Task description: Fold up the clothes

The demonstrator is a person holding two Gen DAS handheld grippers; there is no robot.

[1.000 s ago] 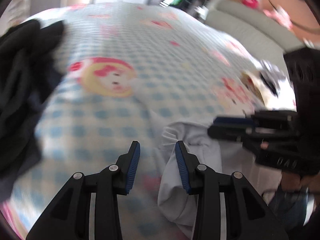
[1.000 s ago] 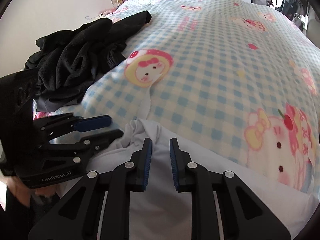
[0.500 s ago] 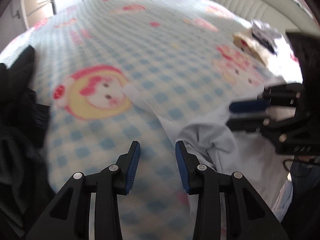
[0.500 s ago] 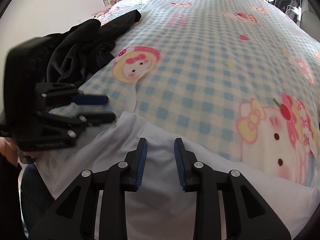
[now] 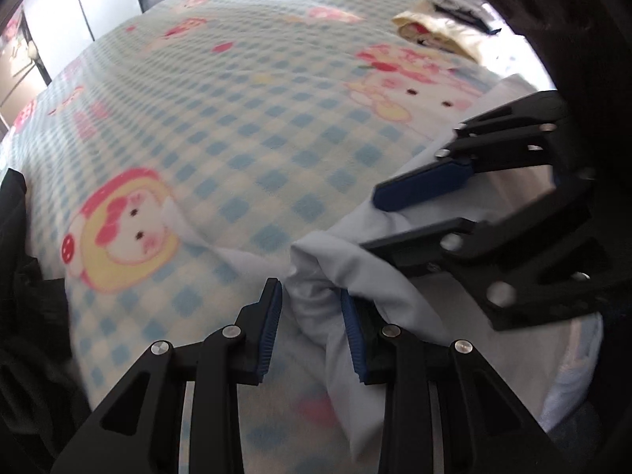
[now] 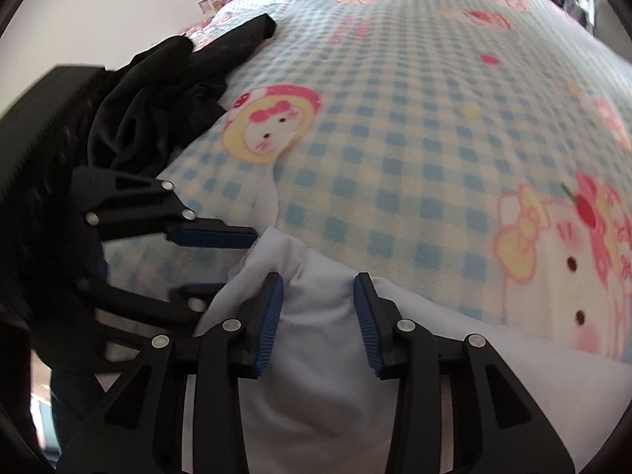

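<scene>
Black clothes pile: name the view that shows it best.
The right wrist view. There the black clothes pile lies in full at the upper left of the checked blanket, folds visible. The left wrist view catches only a dark, blurred strip at its left edge.

A shirt (image 6: 316, 339) lies on the blanket (image 6: 414, 126) at the bottom; a pile of clothes (image 6: 158, 110) sits upper left.
</scene>
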